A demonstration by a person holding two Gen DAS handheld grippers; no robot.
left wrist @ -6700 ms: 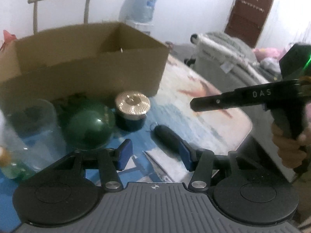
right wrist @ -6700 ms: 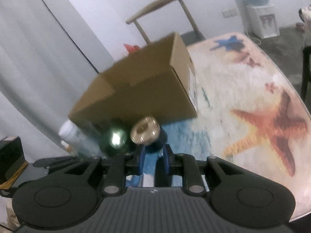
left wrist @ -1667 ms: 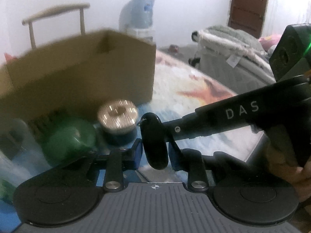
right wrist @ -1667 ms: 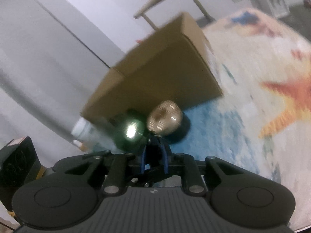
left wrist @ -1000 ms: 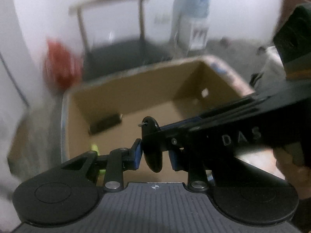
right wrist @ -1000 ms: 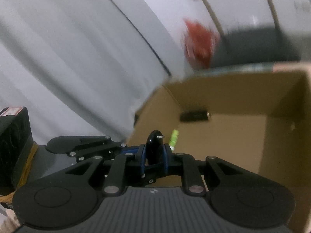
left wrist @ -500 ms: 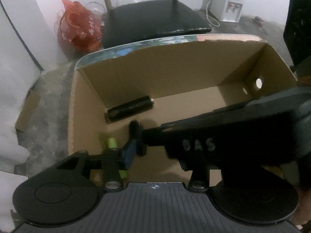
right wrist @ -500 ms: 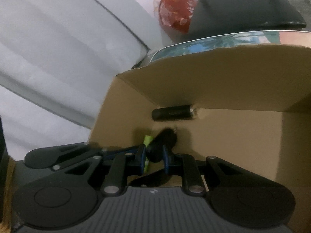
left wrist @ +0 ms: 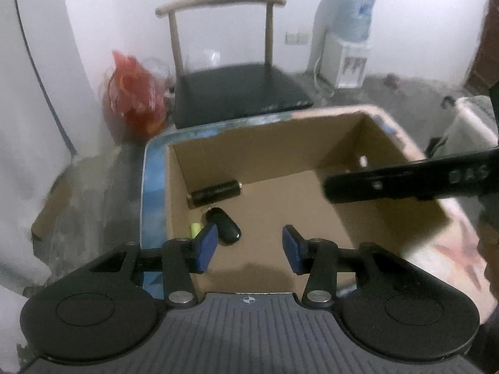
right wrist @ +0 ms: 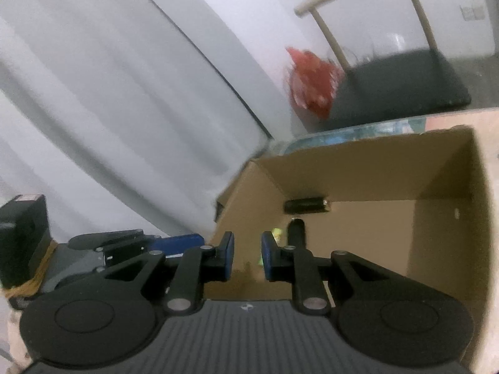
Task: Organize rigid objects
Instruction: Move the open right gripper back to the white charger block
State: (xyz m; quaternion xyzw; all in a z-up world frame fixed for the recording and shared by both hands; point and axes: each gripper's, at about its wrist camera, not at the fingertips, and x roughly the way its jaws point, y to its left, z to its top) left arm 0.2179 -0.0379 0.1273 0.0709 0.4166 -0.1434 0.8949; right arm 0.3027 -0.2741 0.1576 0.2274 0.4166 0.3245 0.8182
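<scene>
Left wrist: glossy black oval fob (left wrist: 225, 225) in box (left wrist: 389, 218).

Matt card, glossy plastic

My cardboard box (left wrist: 280, 143) looks matt brown; the black fob (left wrist: 226, 225) shines like smooth plastic, and my pads (left wrist: 205, 246) are matt blue.

light: dim indoor, soft and flat, bluish-grey cast
brightest spot: the white wall (left wrist: 124, 15) behind the chair (left wrist: 224, 62), a bit washed out
shadows: soft dark patch along the near inside wall of the cardboard box (left wrist: 265, 277)
blur: red bag (right wrist: 312, 81) smeared in the right view, water dispenser (left wrist: 346, 37) fuzzy in the left one
distortion: heavy fisheye, curtain (right wrist: 93, 109) bends, corners go black
glare: none really
</scene>
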